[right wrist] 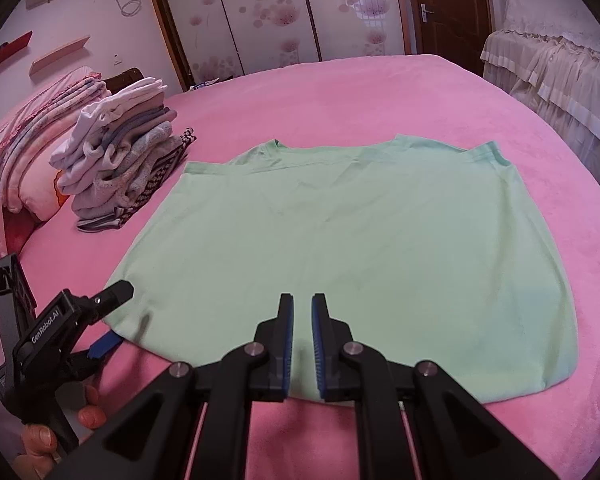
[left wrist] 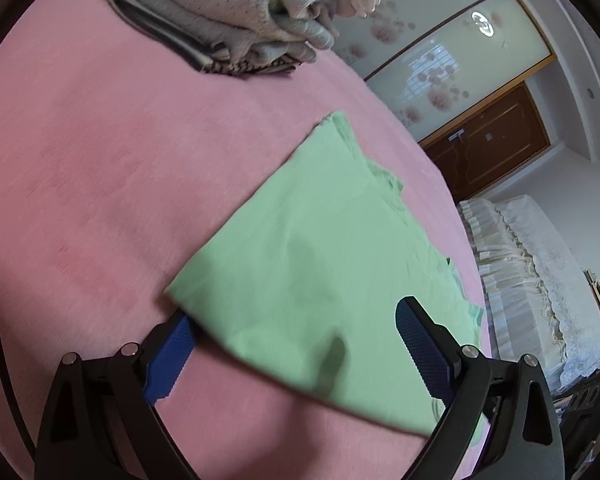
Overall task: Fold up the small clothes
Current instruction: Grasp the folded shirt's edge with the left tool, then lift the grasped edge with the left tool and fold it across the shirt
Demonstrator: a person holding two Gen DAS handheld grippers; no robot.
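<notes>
Shirt (right wrist: 340, 248) flat on bed (right wrist: 380, 92). Left tongs (left wrist: 296, 332) apart, straddling its corner; right tongs (right wrist: 302, 320) together over hem. Best: pinch both layers, lift evenly.

The only writing I could read was "GenRobot.AI", printed in white on the black body of the left tool (right wrist: 114, 316), seen from the right wrist camera; I found nothing else legible on the clothes, walls or doors
</notes>
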